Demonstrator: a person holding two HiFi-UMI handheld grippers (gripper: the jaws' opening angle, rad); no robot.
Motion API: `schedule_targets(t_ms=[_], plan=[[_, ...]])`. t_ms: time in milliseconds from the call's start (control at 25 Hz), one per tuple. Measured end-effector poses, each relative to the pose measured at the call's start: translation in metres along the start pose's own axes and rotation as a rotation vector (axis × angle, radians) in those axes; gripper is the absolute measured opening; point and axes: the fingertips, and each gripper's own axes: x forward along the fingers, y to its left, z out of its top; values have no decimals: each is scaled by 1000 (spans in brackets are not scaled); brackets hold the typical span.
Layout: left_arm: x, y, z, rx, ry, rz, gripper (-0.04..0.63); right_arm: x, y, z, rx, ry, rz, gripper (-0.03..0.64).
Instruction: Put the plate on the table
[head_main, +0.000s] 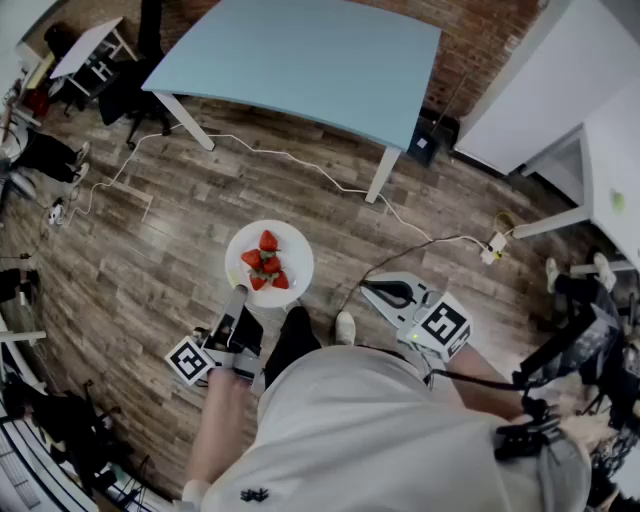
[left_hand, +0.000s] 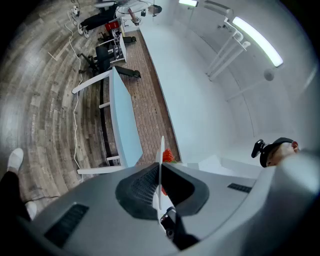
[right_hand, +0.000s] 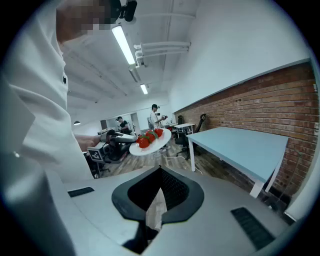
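Mid-frame, above the wooden floor (head_main: 150, 260): left gripper (head_main: 238, 296) clamps rim of plate (head_main: 292, 246) of strawberries (head_main: 267, 262) | right gripper (head_main: 376, 290) closed, empty | light-blue table (head_main: 300, 50), upper frame, unreached; plate not yet set down

The plate (head_main: 298, 255) is smooth, glossy white. Under the table (head_main: 300, 60), the floor (head_main: 200, 200) is matt, grained wood plank; the table's pale-blue top is smooth and matt. Behind the table, the wall (head_main: 480, 40) is rough red brick. The left gripper (left_hand: 160, 167) is matt grey plastic.
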Motion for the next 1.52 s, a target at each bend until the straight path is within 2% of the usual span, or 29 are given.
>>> schedule_targets(t_ms=[280,520,760,1040,1280,1520], plan=[[4,-23,-54,27,54,-29,11,-61,3,-14,-19,-16,-63,8],[10,-12,-74,21,80,-22,11,-84,5,-28,-40,-8,-98,8],[17,-13,-72,27,83,-29,11,-83,6,-28,-20,-28,-73,8],[39,-12,-57,52,124,-43,11,-71,-13,-12,-52,-42,-131,19],[92,8,-35,32,193,-58,11,-48,-53,-3,-37,-28,-198,35],[151,21,10,37,272,-97,11,-6,-97,29,-46,-21,-262,35]])
